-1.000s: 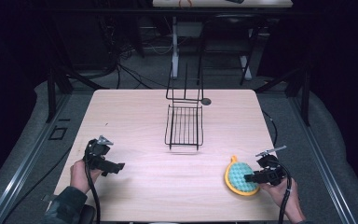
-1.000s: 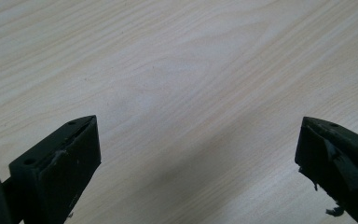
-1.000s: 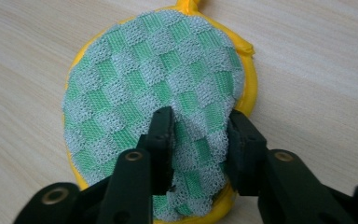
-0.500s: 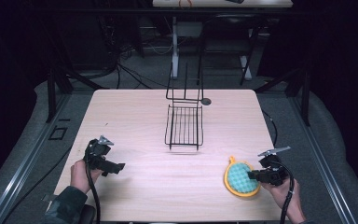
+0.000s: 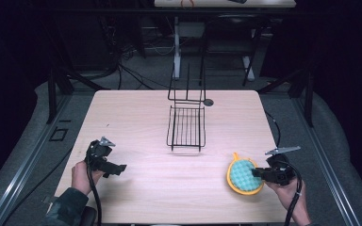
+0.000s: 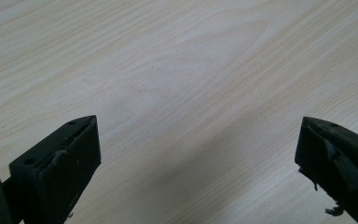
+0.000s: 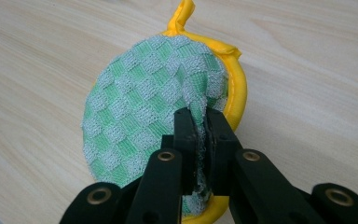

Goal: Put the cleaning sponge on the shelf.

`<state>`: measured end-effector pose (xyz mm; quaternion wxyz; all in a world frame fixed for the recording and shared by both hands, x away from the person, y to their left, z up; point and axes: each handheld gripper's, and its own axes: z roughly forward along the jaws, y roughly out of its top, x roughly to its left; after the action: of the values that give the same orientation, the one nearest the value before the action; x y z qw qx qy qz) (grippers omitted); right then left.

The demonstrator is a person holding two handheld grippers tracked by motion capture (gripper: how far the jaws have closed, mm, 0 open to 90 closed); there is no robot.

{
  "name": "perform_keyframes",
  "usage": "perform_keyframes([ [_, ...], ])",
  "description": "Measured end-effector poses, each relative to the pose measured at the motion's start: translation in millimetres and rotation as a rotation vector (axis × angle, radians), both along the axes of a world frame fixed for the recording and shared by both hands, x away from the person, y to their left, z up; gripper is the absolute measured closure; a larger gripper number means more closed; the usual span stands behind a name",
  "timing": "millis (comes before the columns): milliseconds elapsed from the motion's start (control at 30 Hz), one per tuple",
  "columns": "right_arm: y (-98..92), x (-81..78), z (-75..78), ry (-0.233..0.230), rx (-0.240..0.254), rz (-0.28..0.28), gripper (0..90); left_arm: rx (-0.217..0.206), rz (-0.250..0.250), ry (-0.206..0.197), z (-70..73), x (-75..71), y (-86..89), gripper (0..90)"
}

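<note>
You are standing at a pale wooden table with rounded corners, set in a dark room, and your forearms come in over its near edge.

Near the middle of the table, toward the far side, stands a black wire rack. It has a flat barred shelf lying toward you and an upright frame rising at its far end. Just beside the far right corner of that frame lies a small dark round disc.

At the near right of the table lies a round pot holder, well apart from the rack. Its face is a green-and-pale checked weave, its rim is bright yellow, and a small yellow loop sticks out from the edge that lies away from your right hand.

Your right gripper sits at the right edge of the pot holder, pointing left across the table. Its jaws are clamped together on the near edge of the pot holder. In the right gripper view the checked fabric is pinched up into a fold between the two pads, and the cloth puckers around the pinch. The rest of the pot holder lies on the wood.

Your left gripper is at the near left of the table, well apart from both the rack and the pot holder. Its jaws stand wide apart with nothing between them. In the left gripper view bare wood grain shows between its black pads.
</note>
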<state>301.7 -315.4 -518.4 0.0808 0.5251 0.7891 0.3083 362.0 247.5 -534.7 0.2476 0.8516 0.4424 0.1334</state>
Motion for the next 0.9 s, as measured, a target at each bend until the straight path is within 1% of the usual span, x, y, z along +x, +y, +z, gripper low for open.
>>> perform_keyframes([
  [133,-0.4,-0.7,3.8,-0.015,0.011,-0.005,85.2,0.0,0.002,-0.007,0.0,-0.4,-0.3,0.1],
  [167,-1.5,-0.5,6.3,-0.027,0.019,-0.005,85.2,0.001,0.0,-0.006,0.0,-0.2,-0.3,0.1],
  [200,-1.7,-0.4,7.5,-0.033,0.024,-0.009,85.3,0.002,-0.003,0.002,0.1,0.3,-0.1,0.1],
  [267,-1.9,0.1,8.5,-0.038,0.027,-0.009,85.3,0.002,-0.003,0.003,0.0,0.6,-0.1,0.1],
  [300,-2.0,0.7,9.6,-0.044,0.027,-0.007,85.3,0.001,-0.003,0.003,0.0,0.6,-0.1,0.1],
  [333,-1.5,0.5,10.9,-0.039,0.028,-0.014,85.3,0.001,-0.003,0.002,0.0,0.6,-0.3,0.1],
  [367,-1.0,1.4,11.5,-0.052,0.029,-0.008,85.3,0.0,-0.003,0.002,0.0,0.5,-0.3,0.1],
  [433,0.4,1.6,14.1,-0.057,0.021,-0.011,85.3,0.0,-0.003,0.001,0.2,0.5,-0.5,0.1],
  [500,2.6,2.2,17.8,-0.077,0.02,-0.009,85.4,0.0,-0.001,-0.004,-0.3,0.6,-1.1,0.1],
  [567,3.0,2.4,19.1,-0.076,0.02,-0.008,85.4,-0.001,-0.002,-0.004,-0.3,0.7,-1.1,0.1],
  [633,5.2,4.4,22.1,-0.09,0.021,-0.006,85.4,-0.008,-0.003,-0.001,-0.1,1.0,-0.9,0.1],
  [700,6.0,5.2,23.3,-0.096,0.017,-0.005,85.4,-0.007,-0.002,-0.001,0.2,0.9,-0.5,0.1],
  [733,7.7,6.8,26.0,-0.114,0.02,0.0,85.4,-0.005,0.002,-0.007,-0.1,0.9,-0.2,0.1],
  [800,9.2,8.5,29.3,-0.128,0.022,-0.002,85.4,-0.004,0.001,-0.003,0.0,1.2,-0.1,0.1],
  [900,10.8,10.7,32.6,-0.135,0.021,-0.001,85.4,0.001,0.002,-0.006,-0.6,1.2,-1.3,0.1],
])
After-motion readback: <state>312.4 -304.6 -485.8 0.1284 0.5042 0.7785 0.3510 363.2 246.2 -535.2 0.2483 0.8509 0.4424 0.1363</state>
